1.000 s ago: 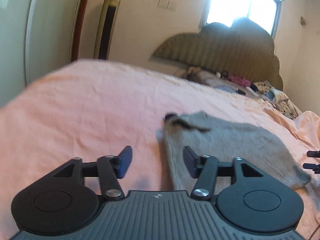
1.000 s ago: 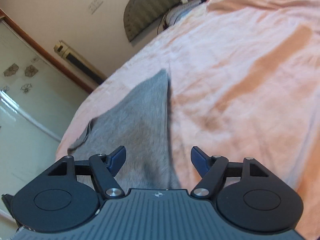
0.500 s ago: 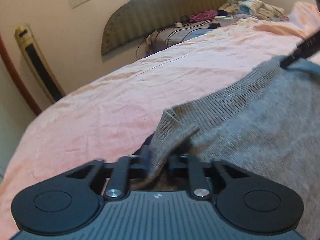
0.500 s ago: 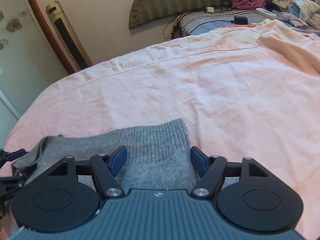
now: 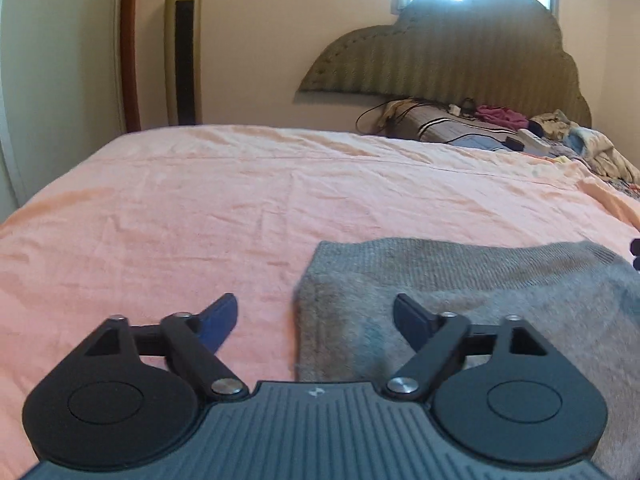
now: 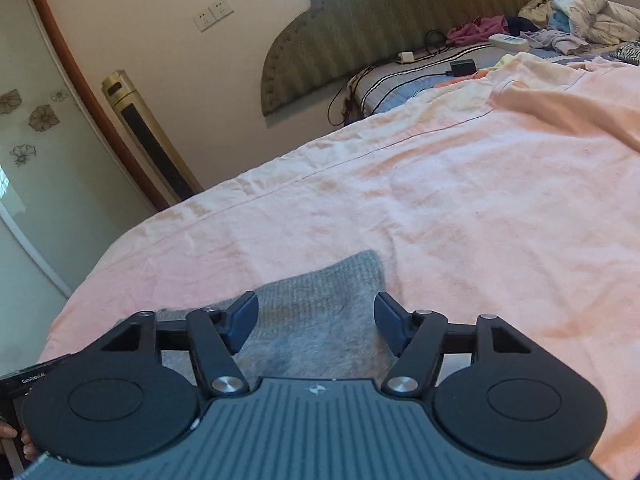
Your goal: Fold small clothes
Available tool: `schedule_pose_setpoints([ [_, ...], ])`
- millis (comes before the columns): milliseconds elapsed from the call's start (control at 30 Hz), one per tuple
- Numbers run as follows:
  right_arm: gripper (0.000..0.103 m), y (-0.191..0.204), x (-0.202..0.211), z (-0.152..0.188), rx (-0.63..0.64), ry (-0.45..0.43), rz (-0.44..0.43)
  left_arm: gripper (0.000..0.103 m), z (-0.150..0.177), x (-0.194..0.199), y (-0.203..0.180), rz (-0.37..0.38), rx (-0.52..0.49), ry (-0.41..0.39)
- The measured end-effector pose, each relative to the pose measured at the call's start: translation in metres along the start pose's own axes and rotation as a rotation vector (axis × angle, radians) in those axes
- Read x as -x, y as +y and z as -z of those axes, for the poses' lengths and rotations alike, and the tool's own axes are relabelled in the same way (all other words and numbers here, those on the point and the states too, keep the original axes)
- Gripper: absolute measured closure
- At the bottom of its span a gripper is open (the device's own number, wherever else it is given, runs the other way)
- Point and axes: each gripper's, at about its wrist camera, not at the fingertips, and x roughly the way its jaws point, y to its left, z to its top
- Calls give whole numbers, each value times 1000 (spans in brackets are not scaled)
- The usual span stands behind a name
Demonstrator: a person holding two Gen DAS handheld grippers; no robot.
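Note:
A small grey knit garment (image 5: 460, 280) lies flat on the pink bedsheet (image 5: 240, 208), its folded left edge just ahead of me. My left gripper (image 5: 316, 316) is open and empty, straddling that left edge low over the bed. In the right wrist view the same garment (image 6: 320, 300) lies under my right gripper (image 6: 316, 316), which is open and empty above the garment's far right corner. The near part of the garment is hidden behind both gripper bodies.
A padded headboard (image 5: 460, 52) stands at the far end, with a pile of clothes (image 6: 580, 20), a cable and a charger (image 6: 462, 67) by the pillows. A tall gold fan (image 5: 182, 48) and a wardrobe door (image 6: 24, 128) stand left of the bed.
My left gripper was shut on the garment's edge half a second ago; it has let go and opened. The garment now lies folded flat. The right gripper stayed open and shifted slightly.

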Motion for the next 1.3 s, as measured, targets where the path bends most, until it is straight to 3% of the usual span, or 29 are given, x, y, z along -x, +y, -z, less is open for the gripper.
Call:
schedule_pose_setpoints([
  [100,26,7,-21,4,96,84,154,14,7,9,-32,59,-145,-15],
  [133,36,4,-26,7,93,99,162,14,9,9,-39,55,-173,-12],
  [167,70,0,-28,9,75,108,120,14,12,7,-45,52,-190,-3],
  [200,83,-3,-26,9,43,107,75,14,15,4,-49,55,-202,16],
  [300,83,-5,-8,10,59,66,45,13,30,-3,-47,59,-198,20],
  [400,85,-33,-10,15,-19,92,61,9,29,-9,-33,109,-98,45],
  [467,81,-37,-4,18,-69,72,33,4,27,-15,-26,111,-52,73],
  [500,71,-35,-1,18,-82,66,37,4,27,-16,-24,118,-41,80],
  [533,52,-30,6,18,-89,45,63,4,28,-16,-23,122,-33,81],
  [567,40,-24,14,19,-81,14,83,4,28,-16,-22,122,-30,80],
  [633,40,-8,32,26,-35,-31,42,4,29,-15,-22,117,-30,76],
  [700,40,12,37,38,28,25,-30,4,30,-15,-25,110,-35,73],
  [733,39,22,37,47,91,57,-23,4,30,-15,-25,109,-36,73],
  [800,40,33,30,69,238,116,71,4,30,-14,-25,110,-34,73],
  [867,35,23,35,86,333,79,118,3,30,-12,-25,100,-31,70],
  [900,35,14,42,85,286,65,92,3,31,-8,-26,73,-32,61],
  [967,34,10,55,80,199,119,142,4,32,11,-27,-16,-21,35],
  [1000,34,9,67,78,163,125,116,4,35,26,-25,-17,6,25],
  [1167,29,-17,131,87,-88,77,-26,4,72,91,11,155,354,73],
  [1233,28,-31,140,100,-194,108,-34,4,94,105,28,183,525,108],
  [1300,27,-36,139,119,-247,162,-33,4,112,124,38,210,654,56],
])
